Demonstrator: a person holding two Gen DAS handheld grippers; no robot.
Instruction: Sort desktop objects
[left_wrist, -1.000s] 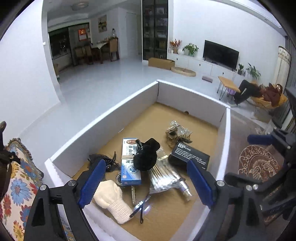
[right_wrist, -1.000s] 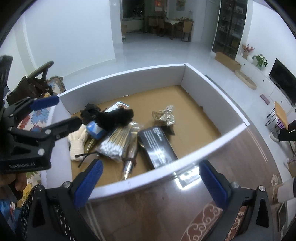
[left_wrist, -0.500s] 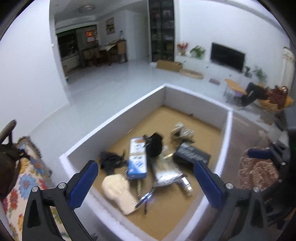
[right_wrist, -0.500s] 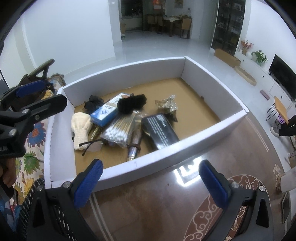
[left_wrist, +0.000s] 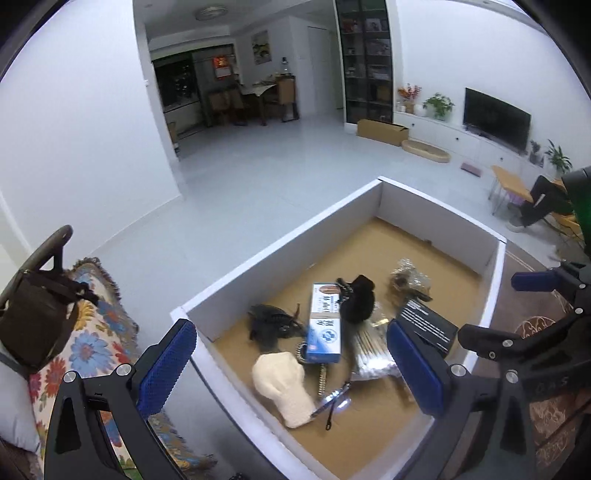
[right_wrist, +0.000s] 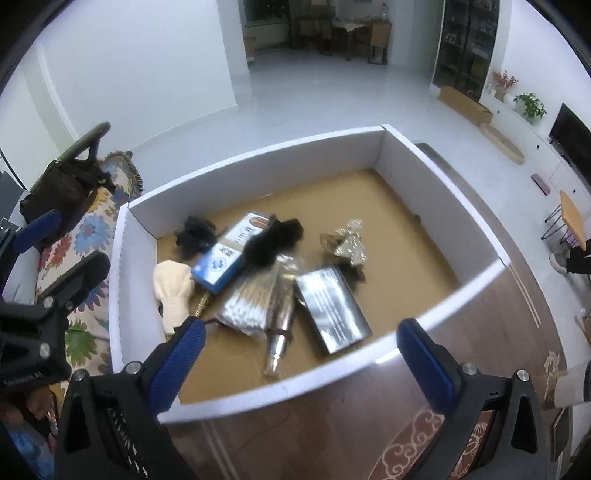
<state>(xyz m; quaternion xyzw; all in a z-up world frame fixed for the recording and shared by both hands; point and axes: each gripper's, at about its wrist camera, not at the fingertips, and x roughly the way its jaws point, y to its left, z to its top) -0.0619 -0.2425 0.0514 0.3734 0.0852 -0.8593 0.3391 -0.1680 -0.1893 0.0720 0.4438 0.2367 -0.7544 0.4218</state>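
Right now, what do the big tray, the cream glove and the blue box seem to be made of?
The tray: likely cardboard, matte white walls, plain brown floor. The cream glove: knitted fabric, soft-looking, with a ribbed cuff. The blue box: thin printed carton, slightly glossy, with sharp folded edges.

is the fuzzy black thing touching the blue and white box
Touching. The right wrist view shows the fuzzy black item lying across the upper edge of the blue and white carton, overlapping it with no gap; the left wrist view agrees.
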